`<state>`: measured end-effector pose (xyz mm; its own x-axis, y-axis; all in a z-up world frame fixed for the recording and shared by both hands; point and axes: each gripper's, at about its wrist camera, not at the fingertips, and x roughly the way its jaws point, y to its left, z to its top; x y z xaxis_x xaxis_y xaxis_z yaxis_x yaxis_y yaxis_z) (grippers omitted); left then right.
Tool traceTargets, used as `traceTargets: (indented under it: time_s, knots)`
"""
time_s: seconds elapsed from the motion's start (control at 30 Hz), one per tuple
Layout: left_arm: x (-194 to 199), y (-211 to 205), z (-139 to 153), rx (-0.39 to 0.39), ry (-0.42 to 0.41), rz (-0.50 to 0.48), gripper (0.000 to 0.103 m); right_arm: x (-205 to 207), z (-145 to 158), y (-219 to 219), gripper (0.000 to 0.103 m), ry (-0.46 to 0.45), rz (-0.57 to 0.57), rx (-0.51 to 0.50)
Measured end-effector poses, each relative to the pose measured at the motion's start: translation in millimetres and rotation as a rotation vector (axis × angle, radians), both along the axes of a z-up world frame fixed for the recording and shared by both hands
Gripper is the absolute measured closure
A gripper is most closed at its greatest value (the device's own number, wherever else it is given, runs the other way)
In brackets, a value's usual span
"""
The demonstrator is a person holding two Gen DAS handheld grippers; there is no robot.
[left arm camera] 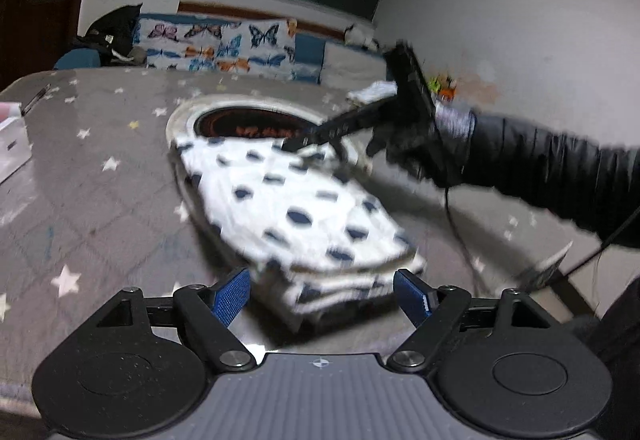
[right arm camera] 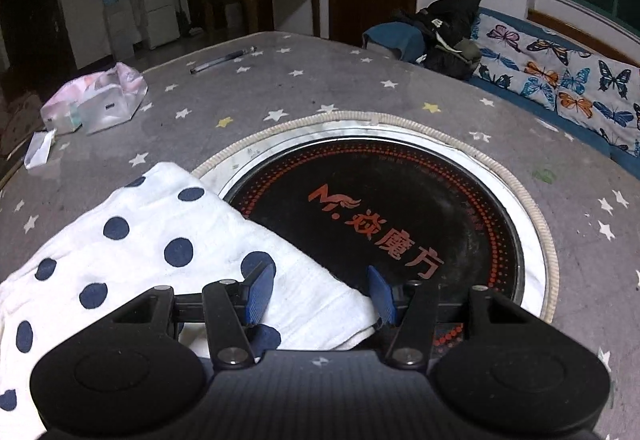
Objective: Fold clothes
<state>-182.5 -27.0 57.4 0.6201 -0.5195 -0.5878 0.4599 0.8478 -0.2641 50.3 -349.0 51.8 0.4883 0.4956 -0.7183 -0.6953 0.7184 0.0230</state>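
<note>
Bench [right arm camera: 360, 88], grey star-print cover, is taking up most of both views, with a round black hotplate inset [right arm camera: 400, 208] sitting in its middle. Polka-dot cloth [left arm camera: 304, 208], white with navy dots, is lying on the bench already folded into a thick stack of layers, its far edge overlapping the hotplate rim. Left gripper [left arm camera: 322, 294] is hovering at the near edge of the stack, jaws spread wide and gripping nothing, the layered fold edge sitting between and just past the blue pads. Right gripper [right arm camera: 318, 294] is sitting over the cloth's far corner, jaws wide too and empty, with cloth under the left pad and hotplate under the right.

Judgement: fold is looking nearly finished; step in hand is probably tidying or squaring the stack. To do it well, press flat on top rather than pinch one layer, keep both grippers on opposite edges so layers are not sliding, and pull the far corner off the hotplate rim so the stack is resting level. A loose corner could be dragging the top layer askew.

View differences: left wrist view is showing the whole stack, the layer edges, the right gripper [left arm camera: 304, 140] from outside and the black-sleeved arm [left arm camera: 540, 172], but it is motion-blurred. Right wrist view is sharp, showing the hotplate's red lettering, a pen [right arm camera: 222, 60] and a pink pouch [right arm camera: 96, 100] far off on the bench, and only one corner of the cloth.
</note>
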Motion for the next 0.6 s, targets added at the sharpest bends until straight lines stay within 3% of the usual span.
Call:
traceTargets:
  time_s: [0.33,0.6]
  knots:
    - [7,-18,-23,0.148,-0.015,0.041,0.023,-1,-2,3,0.047,-0.006,0.007,-0.046]
    - [19,-7,-28,0.181,-0.021,0.089,0.023,-7,1,-1,0.046,-0.025,0.002,-0.093]
